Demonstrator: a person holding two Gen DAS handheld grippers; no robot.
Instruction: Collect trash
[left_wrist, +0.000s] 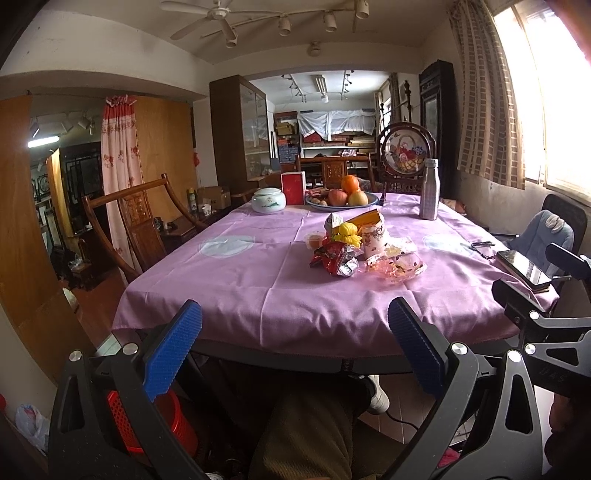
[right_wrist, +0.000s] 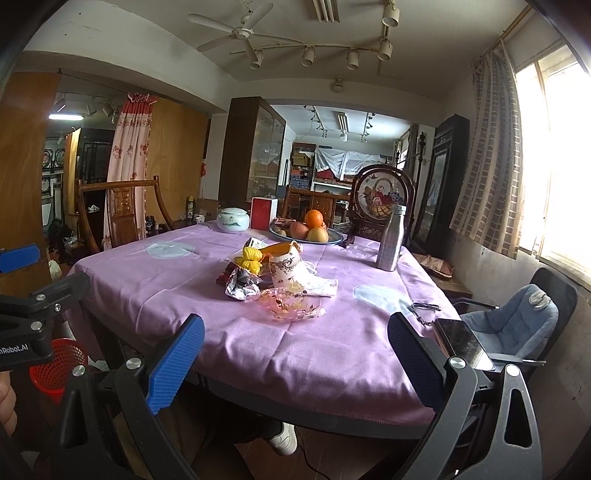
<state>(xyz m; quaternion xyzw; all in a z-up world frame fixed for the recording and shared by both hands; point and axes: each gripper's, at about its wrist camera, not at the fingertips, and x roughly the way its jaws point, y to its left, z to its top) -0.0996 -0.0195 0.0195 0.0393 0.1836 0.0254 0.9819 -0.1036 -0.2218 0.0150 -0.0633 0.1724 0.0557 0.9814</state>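
Both tools, left tool (left_wrist: 295, 347) and right tool (right_wrist: 295, 362), sit spread and empty at lower frame. Beyond, at frame centre, trash pile (left_wrist: 338, 251) rests on the purple-clothed surface (left_wrist: 229, 291); red basket (right_wrist: 55, 363) stands lower left.

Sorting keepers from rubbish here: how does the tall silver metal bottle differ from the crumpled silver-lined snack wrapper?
The tall silver metal bottle stands upright and intact; the crumpled silver-lined snack wrapper lies flattened and torn open. The bottle stands alone near the table's far right side; the wrapper sits in the central litter pile beside the floral cup. Both are shiny silver and rest on the purple tablecloth.
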